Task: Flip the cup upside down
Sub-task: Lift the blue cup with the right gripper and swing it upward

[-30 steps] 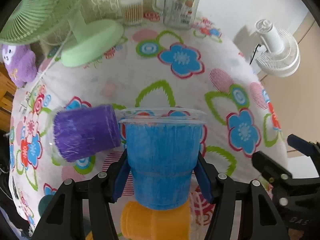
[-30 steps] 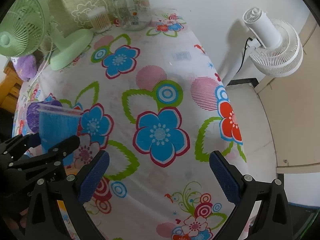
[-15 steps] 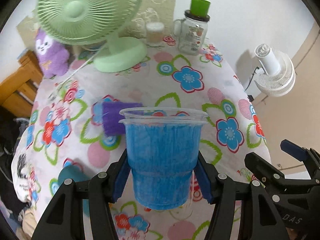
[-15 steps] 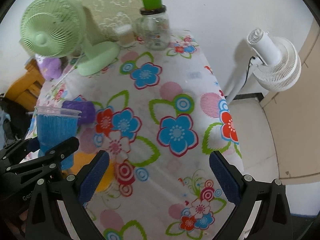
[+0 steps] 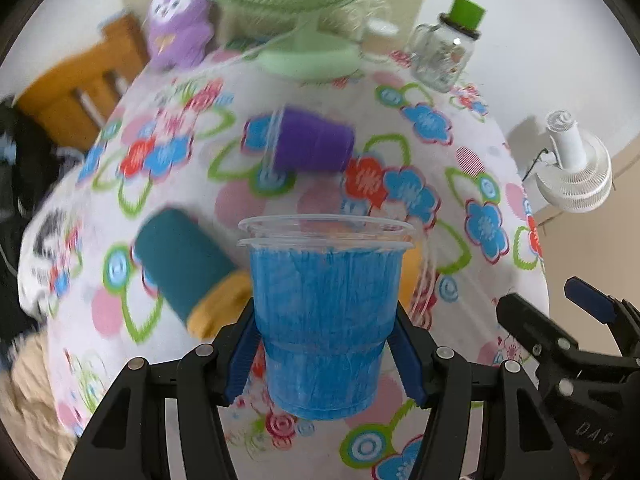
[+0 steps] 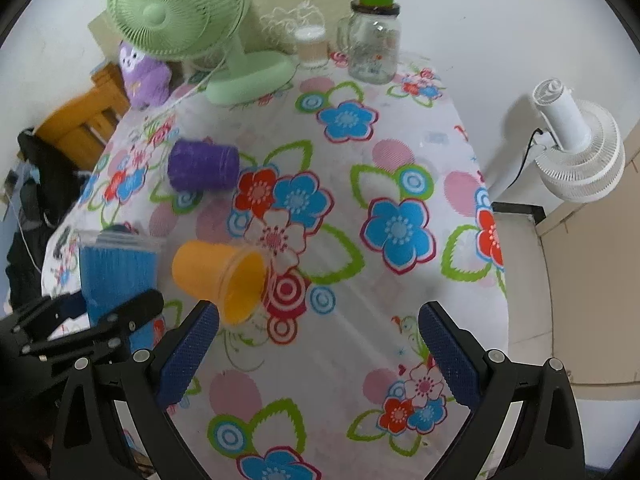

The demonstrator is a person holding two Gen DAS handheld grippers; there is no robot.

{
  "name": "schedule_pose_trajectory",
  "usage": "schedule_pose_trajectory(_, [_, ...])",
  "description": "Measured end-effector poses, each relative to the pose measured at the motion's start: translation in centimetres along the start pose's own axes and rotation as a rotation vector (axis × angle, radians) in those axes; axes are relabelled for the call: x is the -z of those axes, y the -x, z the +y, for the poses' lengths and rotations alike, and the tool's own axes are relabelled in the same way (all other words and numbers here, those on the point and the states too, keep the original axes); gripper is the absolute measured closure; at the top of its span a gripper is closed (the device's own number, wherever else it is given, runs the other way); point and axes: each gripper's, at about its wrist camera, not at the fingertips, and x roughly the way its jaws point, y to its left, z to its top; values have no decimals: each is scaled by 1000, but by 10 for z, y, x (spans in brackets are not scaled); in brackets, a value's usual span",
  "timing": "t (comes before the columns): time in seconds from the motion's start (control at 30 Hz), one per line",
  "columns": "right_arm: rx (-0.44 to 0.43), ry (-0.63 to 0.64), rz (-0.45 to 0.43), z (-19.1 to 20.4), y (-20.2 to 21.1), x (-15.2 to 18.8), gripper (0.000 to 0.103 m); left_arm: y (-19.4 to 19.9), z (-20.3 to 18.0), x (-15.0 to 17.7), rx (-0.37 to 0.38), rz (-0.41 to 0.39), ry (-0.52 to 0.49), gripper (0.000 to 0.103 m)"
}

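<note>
My left gripper is shut on a blue cup with a clear rim and holds it upright, mouth up, well above the table. The blue cup also shows in the right wrist view at the left. A purple cup lies on its side on the floral tablecloth. A teal cup and an orange cup also lie on their sides. My right gripper is open and empty above the table's near part.
A green desk fan, a purple plush toy, a glass jar with a green lid and a small container stand at the table's far end. A white floor fan stands to the right. A wooden chair is at the left.
My left gripper has lifted the blue cup higher and pulled back; more of the table and the teal cup have come into view. My right gripper has also risen and stays open.
</note>
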Motion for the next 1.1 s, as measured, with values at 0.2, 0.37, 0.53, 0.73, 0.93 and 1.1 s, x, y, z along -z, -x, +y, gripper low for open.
schedule_pose_trajectory(0.2, [6,45,58,11,-18,11,2,-16,14,25,0,46,85,40])
schedule_pose_trajectory(0.37, [10,55,87,16,-31,16,2,-29,24,36,6,60,134,40])
schedule_pose_trajectory(0.53, [25,77,114,19,-42,20,2,-46,27,45,17,91,159,40])
schedule_pose_trajectory(0.73, [42,73,142,14,-53,24,2,-61,25,50,35,96,155,38])
schedule_pose_trajectory(0.93, [37,53,134,10,-49,24,2,-54,24,46,13,68,137,21])
schedule_pose_trajectory(1.1, [15,32,90,11,-28,21,2,-31,26,40,11,56,88,18])
